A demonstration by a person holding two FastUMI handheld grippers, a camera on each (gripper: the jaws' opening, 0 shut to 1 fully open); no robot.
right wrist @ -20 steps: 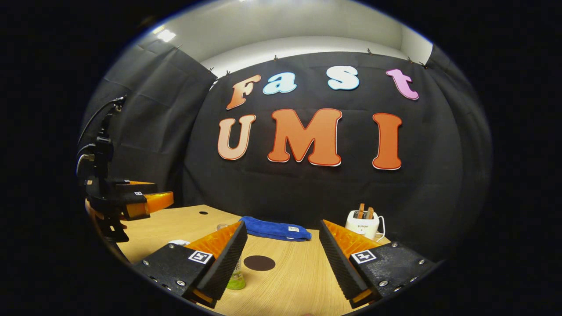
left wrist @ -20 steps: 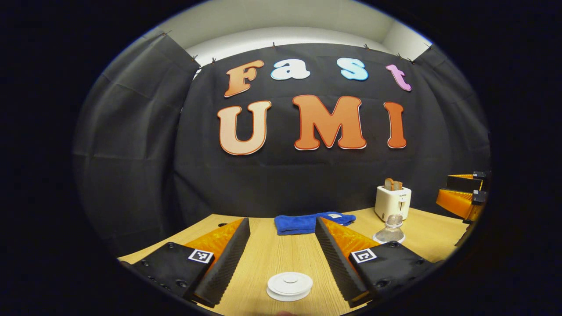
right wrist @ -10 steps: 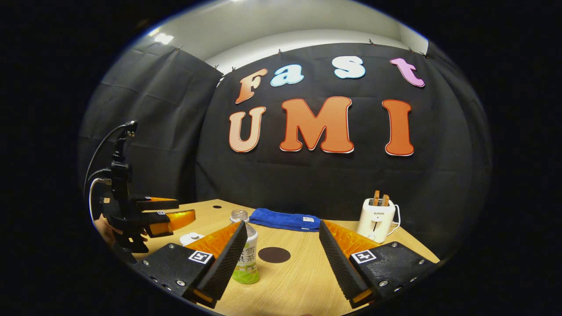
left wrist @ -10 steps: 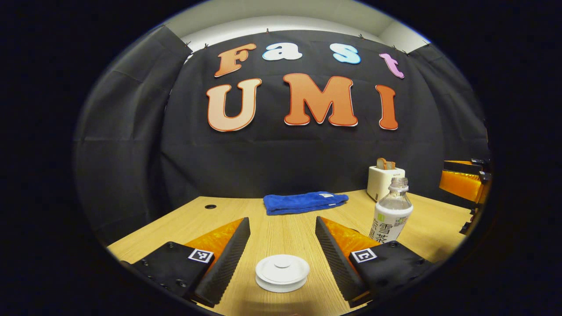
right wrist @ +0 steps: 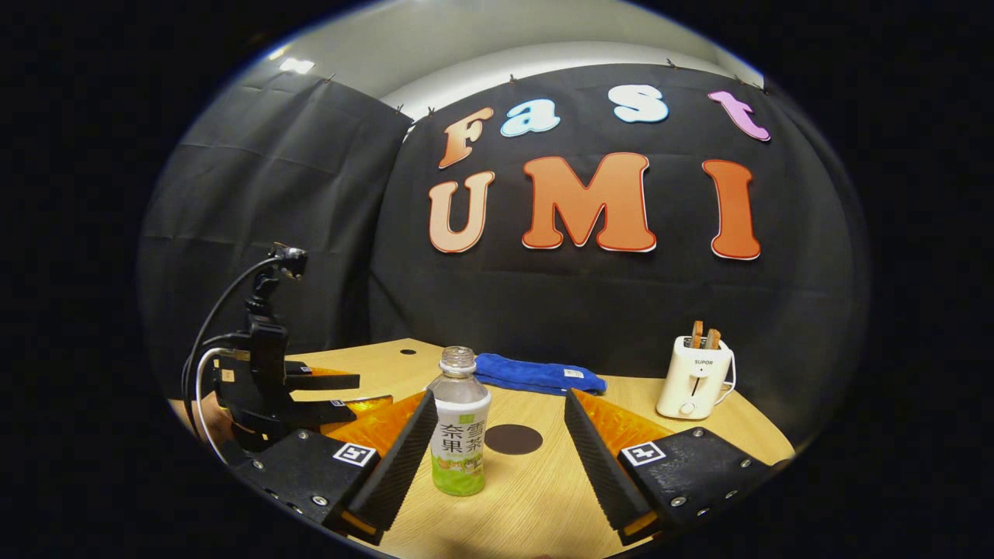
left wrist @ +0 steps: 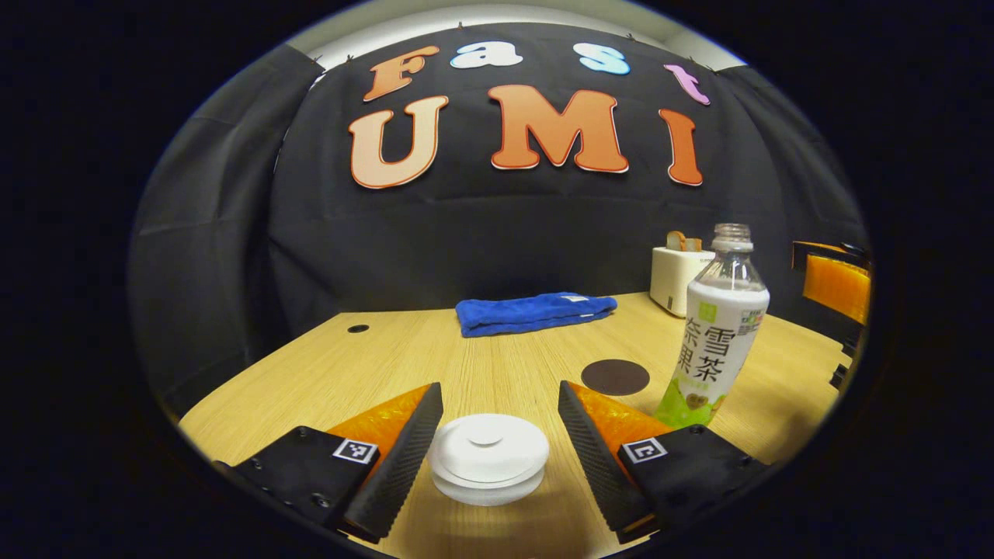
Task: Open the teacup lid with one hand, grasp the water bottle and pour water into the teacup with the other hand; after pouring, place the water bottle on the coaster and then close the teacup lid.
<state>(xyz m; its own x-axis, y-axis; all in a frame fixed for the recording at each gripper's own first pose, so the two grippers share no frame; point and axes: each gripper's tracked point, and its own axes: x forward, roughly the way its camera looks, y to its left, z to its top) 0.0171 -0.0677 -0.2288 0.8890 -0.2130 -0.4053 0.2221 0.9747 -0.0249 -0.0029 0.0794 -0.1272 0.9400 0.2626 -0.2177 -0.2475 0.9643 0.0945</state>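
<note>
Surroundings: a folded blue towel (left wrist: 536,311) lies at the far side of the wooden table (left wrist: 497,365), near the black cloth wall; a white toaster (right wrist: 693,378) with two slices standing in its slots sits at the far right, its cord trailing beside it; a small dark hole (left wrist: 358,328) marks the tabletop at the far left
In the way: in the left gripper view the water bottle (left wrist: 712,328) stands in front of the toaster and hides part of it; in the right gripper view the other gripper and its cable rise at the left edge, near the bottle but apart from it
Teacup: white, lid (left wrist: 487,448) on, so its contents cannot be seen; it sits on the table between the fingers of the left gripper (left wrist: 491,454), close to the left finger
Water bottle: upright, cap off, neck clear; the label hides the liquid level; it stands just right of the coaster (left wrist: 615,376)
Coaster: a dark round disc lying flat with nothing on it, between the bottle and the towel
Left gripper: jaws wide apart around the teacup, gripping nothing
Right gripper (right wrist: 497,458): jaws wide apart, holding nothing; the bottle stands between its fingers, near the left one, whether touching it cannot be told
</note>
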